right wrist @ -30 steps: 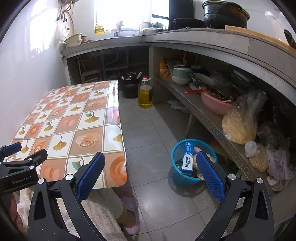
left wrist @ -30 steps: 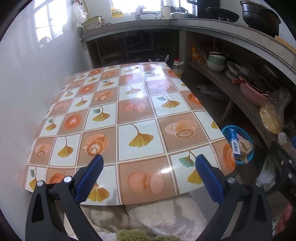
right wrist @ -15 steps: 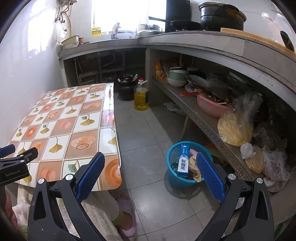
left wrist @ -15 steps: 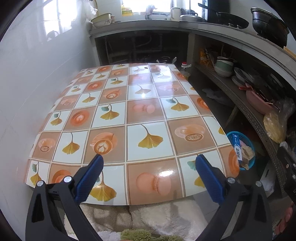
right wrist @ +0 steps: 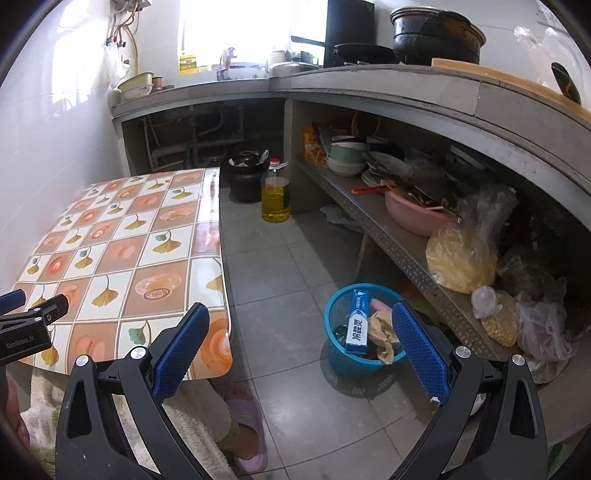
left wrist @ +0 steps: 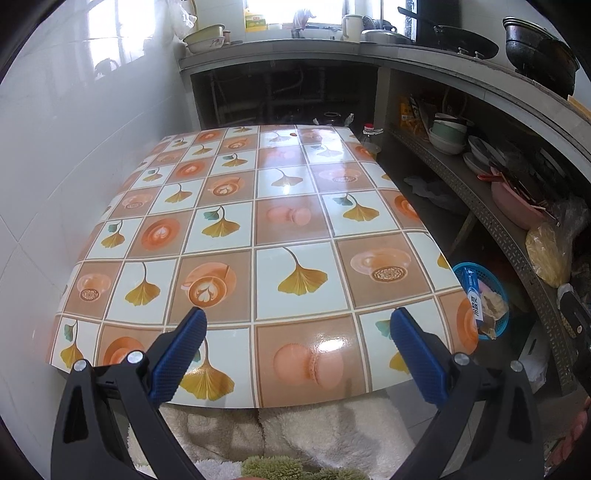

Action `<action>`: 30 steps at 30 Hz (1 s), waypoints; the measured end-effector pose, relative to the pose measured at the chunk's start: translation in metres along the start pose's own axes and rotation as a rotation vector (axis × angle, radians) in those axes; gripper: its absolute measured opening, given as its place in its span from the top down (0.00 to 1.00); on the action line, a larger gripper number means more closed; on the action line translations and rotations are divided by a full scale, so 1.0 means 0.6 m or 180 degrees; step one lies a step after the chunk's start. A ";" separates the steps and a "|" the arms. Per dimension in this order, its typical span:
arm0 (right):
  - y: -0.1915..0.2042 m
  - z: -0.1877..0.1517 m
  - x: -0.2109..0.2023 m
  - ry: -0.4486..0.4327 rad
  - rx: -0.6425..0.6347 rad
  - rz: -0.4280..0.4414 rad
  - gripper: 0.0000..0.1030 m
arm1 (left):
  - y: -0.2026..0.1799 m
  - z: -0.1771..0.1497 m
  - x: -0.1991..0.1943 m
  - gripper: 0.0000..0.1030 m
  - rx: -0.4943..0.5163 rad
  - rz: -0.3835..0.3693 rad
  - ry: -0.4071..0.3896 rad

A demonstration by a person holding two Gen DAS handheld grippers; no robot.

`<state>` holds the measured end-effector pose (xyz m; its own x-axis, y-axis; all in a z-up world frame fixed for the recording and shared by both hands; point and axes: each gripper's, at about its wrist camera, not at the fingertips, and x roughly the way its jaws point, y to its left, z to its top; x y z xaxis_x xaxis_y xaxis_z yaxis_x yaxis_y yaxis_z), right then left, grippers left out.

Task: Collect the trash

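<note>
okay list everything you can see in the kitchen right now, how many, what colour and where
table: one, orange and white patterned cover, against the white wall
basket: one, blue, on the floor beside the table
toothpaste box: one, blue and white, standing in the basket
oil bottle: one, yellow, on the floor past the table
basin: one, pink, on the lower shelf
pots: black, on the counter
slipper: one, purple, on a foot under the table edge
left gripper: blue pads, open
right gripper: blue pads, open

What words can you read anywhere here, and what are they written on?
"GenRobot.AI": white letters on the black left gripper.
"冷酸灵": on the blue-and-white toothpaste box in the blue plastic basket.
Yellow packet on the windowsill: print too blurred.
Oil bottle label: unreadable.
</note>
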<state>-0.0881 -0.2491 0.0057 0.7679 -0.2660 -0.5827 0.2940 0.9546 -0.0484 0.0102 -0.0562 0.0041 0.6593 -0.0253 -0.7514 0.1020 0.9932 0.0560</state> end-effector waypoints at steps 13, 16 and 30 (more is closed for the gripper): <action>-0.005 -0.011 -0.001 0.0036 -0.0025 -0.0003 0.08 | -0.002 -0.001 -0.001 0.05 0.0009 -0.0001 0.0010; -0.009 -0.011 -0.001 0.0036 -0.0012 -0.0002 0.08 | -0.005 -0.004 -0.001 0.05 0.0029 -0.0005 0.0016; -0.011 -0.011 -0.001 0.0034 -0.0020 0.0012 0.08 | 0.000 -0.006 0.006 0.05 0.0016 0.0014 0.0055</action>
<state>-0.0944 -0.2544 0.0008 0.7630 -0.2609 -0.5915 0.2875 0.9564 -0.0511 0.0098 -0.0559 -0.0006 0.6468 -0.0188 -0.7625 0.1029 0.9927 0.0628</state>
